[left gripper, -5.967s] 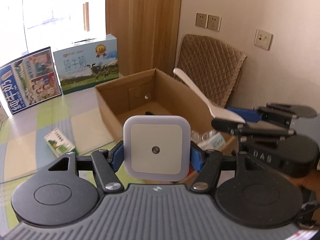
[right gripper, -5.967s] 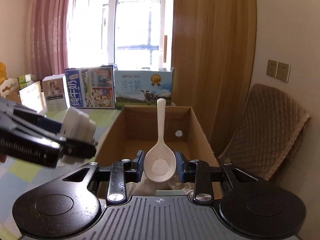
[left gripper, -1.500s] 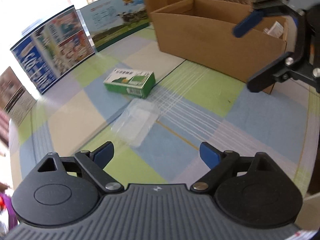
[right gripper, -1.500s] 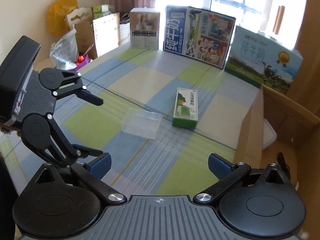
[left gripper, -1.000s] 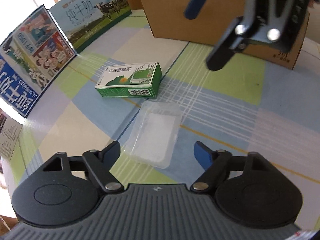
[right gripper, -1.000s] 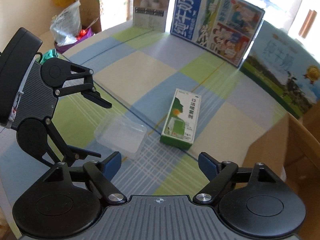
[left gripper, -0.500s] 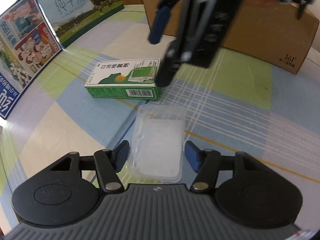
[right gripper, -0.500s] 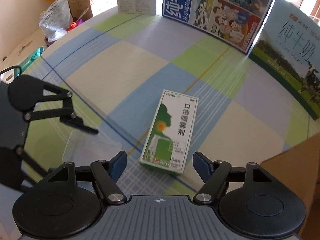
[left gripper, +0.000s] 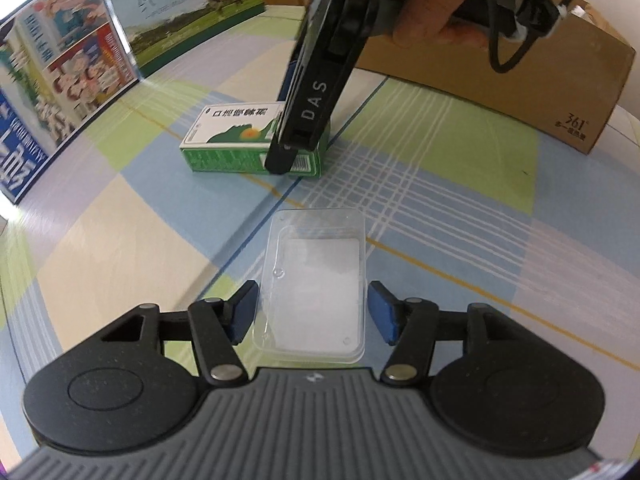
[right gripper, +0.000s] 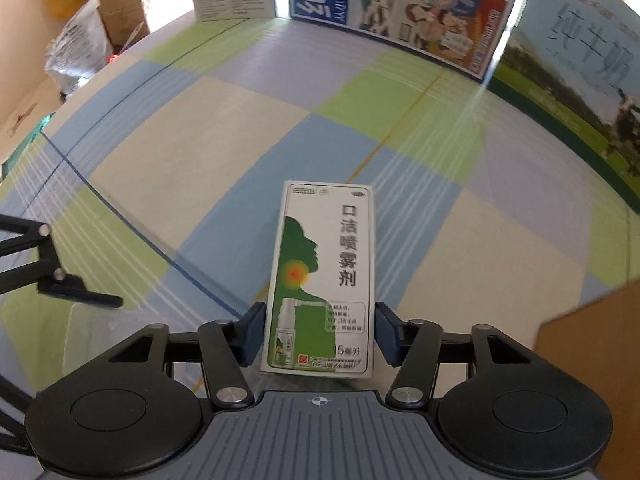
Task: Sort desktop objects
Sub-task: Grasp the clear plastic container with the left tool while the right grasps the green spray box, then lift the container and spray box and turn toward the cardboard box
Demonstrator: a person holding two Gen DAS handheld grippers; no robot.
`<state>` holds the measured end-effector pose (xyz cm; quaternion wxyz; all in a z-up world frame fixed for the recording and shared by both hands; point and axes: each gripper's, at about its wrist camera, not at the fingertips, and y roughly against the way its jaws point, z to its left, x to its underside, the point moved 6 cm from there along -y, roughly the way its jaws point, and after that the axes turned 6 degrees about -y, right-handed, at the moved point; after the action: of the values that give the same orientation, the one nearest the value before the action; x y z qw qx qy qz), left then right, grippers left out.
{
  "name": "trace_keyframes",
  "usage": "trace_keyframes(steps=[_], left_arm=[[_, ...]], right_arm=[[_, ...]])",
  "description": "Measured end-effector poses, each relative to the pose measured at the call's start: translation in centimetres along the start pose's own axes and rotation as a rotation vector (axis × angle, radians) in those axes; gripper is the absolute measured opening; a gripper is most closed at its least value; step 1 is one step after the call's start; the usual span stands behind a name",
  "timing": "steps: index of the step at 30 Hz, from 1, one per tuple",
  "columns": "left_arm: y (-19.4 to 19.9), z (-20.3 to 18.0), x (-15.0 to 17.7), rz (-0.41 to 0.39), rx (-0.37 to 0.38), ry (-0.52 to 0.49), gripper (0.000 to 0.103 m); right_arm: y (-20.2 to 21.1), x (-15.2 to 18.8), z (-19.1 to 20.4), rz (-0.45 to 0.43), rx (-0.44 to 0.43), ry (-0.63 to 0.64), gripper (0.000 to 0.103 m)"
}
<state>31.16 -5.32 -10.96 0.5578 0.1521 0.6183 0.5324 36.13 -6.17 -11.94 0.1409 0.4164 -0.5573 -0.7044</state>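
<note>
The green and white box point(right gripper: 326, 280) lies flat on the desk point(right gripper: 208, 144). Its long side runs straight away from the right gripper point(right gripper: 320, 334), in line with the way the gripper points. The near end of the box sits between the 2 blue pads point(right gripper: 252, 332). The jaws are closing on it, and the pads look just beside its long sides, but a firm squeeze cannot be told. The top of the box is white with a green head shape, a red and yellow spot, and black writing. Its sides are green.

The clear plastic tray point(left gripper: 316, 284) also lies flat on the desk, near the green box but apart from it. Its long side points away from the left gripper point(left gripper: 312, 312). The left jaws stand part way closed around the near end of the tray. The left pad point(left gripper: 242, 314) seems to touch the tray's edge, and the right pad sits just beside the other edge. The tray is see-through, with round corners and a raised rim.

In the left view, the right gripper comes down over the green box, with a hand point(left gripper: 436, 4) holding it. A brown cardboard box point(left gripper: 560, 92) stands beyond, well apart from the tray. Tall picture boxes point(right gripper: 400, 12) stand along the far edge of the desk. Much bare checked cloth lies open around both things.
</note>
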Motion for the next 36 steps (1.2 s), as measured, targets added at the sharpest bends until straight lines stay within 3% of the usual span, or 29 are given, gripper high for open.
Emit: trace_keyframes(steps=[4, 9, 14, 19, 23, 27, 36], left_arm=[[0.6, -1.5, 0.3, 0.012, -0.035, 0.049, 0.055], [2.1, -4.7, 1.4, 0.027, -0.101, 0.146, 0.055], [4.7, -8.4, 3.4, 0.018, -0.158, 0.348, 0.055], [7.0, -12.0, 4.7, 0.012, -0.210, 0.509, 0.055], [7.8, -14.6, 5.2, 0.004, -0.208, 0.615, 0.054], [8.6, -16.2, 5.4, -0.006, -0.237, 0.606, 0.054], [9.1, -15.1, 5.5, -0.008, -0.273, 0.632, 0.055]], right_arm=[[2.1, 2.5, 0.9, -0.012, 0.012, -0.049, 0.053], [5.7, 9.4, 2.6, -0.044, 0.010, -0.152, 0.053], [9.0, 17.6, 5.6, -0.050, 0.038, -0.193, 0.053], [11.8, 22.9, 7.9, -0.067, 0.025, -0.240, 0.053], [12.6, 25.1, 9.3, -0.082, 0.028, -0.190, 0.057], [13.1, 25.9, 9.5, -0.113, 0.029, -0.211, 0.062], [13.3, 26.4, 9.0, -0.164, 0.035, -0.237, 0.066]])
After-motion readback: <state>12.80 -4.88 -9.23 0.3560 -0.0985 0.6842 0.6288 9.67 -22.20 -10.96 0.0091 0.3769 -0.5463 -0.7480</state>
